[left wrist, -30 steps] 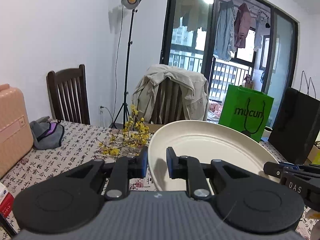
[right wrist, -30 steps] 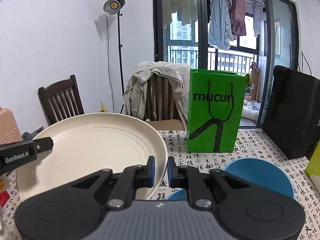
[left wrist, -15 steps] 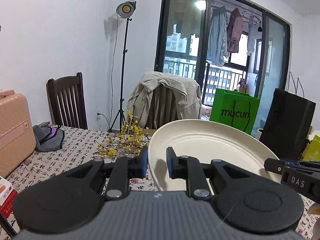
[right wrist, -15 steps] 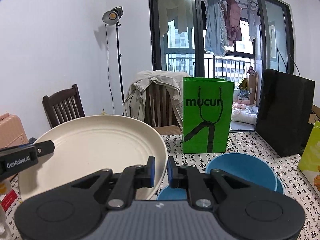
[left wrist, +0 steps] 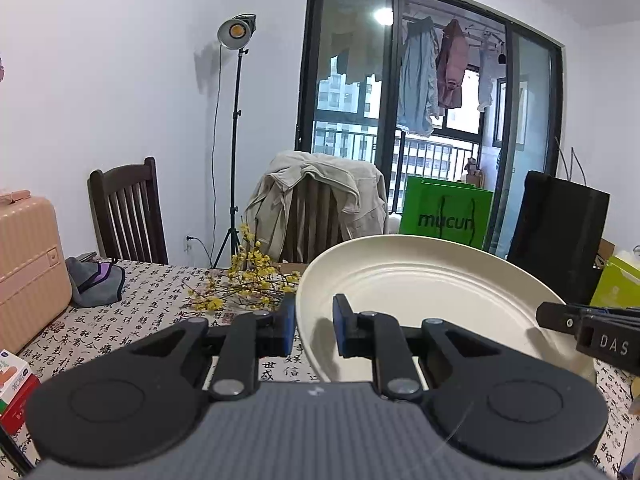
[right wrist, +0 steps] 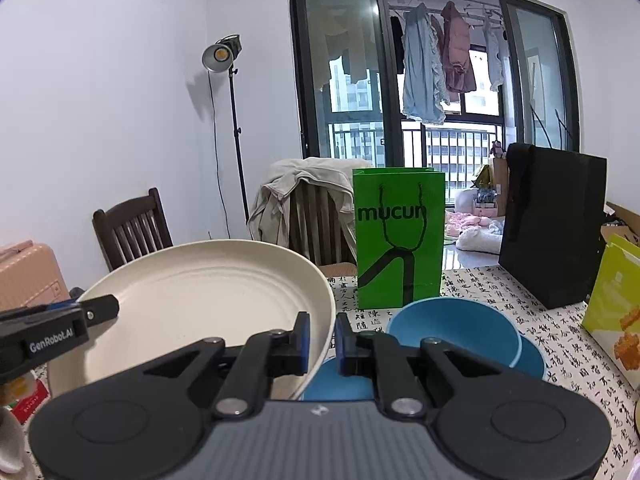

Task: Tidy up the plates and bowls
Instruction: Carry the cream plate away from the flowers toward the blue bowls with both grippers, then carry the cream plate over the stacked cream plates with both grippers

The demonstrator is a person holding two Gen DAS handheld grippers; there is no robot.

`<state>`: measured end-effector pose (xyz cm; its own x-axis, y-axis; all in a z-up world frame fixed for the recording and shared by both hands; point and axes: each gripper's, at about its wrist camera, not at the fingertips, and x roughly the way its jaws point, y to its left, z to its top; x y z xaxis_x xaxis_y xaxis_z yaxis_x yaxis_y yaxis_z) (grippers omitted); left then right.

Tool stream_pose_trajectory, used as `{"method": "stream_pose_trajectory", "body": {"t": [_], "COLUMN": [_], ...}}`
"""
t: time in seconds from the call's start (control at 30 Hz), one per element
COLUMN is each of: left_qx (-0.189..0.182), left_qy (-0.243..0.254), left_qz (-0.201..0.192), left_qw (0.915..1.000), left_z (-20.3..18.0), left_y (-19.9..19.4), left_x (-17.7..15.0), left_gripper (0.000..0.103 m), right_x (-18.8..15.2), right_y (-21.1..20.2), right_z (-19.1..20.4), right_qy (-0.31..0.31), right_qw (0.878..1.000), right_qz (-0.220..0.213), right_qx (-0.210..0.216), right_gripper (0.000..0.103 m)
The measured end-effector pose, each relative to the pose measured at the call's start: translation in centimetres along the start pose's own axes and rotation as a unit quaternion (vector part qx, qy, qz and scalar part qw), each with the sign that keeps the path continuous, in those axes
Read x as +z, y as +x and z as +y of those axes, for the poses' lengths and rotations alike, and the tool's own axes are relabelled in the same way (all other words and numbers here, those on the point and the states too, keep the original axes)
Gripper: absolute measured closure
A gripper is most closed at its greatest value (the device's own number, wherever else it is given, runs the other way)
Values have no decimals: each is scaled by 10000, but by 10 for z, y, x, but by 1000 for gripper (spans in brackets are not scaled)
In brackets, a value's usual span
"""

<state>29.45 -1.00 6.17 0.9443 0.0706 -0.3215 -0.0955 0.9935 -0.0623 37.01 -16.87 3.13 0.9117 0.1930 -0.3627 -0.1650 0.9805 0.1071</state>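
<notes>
- Plate (left wrist: 424, 292), cream and wide, is held up over the bench (left wrist: 120, 320) with its far rim tipped upward, caught at two opposite edges.
- The left tool (left wrist: 314, 322) is clamped on the plate's left rim, one pad outside the edge and one inside the dish.
- The right tool (right wrist: 322, 336) is clamped on the plate's right rim in the same way; in the left view its tip shows at the far right edge of the plate.
- Just right of the plate's edge, lower down, blue bowls (right wrist: 452, 332) sit on the bench, the large one leaning over a smaller one; another blue dish shows under the right tool. The plate's rim looks close to the large bowl, but whether they touch I cannot tell.
- Behind the bowls stands a green bag (right wrist: 398, 240), upright, near the bench's far edge; a black bag (right wrist: 554, 220) stands to its right, and a yellow packet (right wrist: 612, 304) lies at the right border.
- On the left side, yellow flowers (left wrist: 248, 276) lie just past the plate's left rim; beyond them are a grey cloth (left wrist: 94, 284) and a pink suitcase (left wrist: 28, 264).
- The patterned cloth between flowers and suitcase lies bare.
- Two chairs (left wrist: 128, 212) stand past the far edge, one draped with a jacket.
</notes>
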Motion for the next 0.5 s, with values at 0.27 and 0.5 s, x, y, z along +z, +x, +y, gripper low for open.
{"method": "stream_pose_trajectory", "body": {"t": [0.27, 0.5], "left_qx": [-125, -203], "left_qy": [129, 223], "left_qz": [-105, -180], "left_qw": [9998, 9994], "left_z": [-13, -18], "left_y": [-20, -32], "left_x": [-11, -20], "left_gripper": [85, 85], "right_x": [-11, -21], "right_y": [-24, -40], "right_z": [-7, -15], "right_qy": [-18, -29], "right_qw": [9998, 9996], "right_qz": [-167, -240], "right_qx": [-126, -163], "right_gripper": [90, 90]}}
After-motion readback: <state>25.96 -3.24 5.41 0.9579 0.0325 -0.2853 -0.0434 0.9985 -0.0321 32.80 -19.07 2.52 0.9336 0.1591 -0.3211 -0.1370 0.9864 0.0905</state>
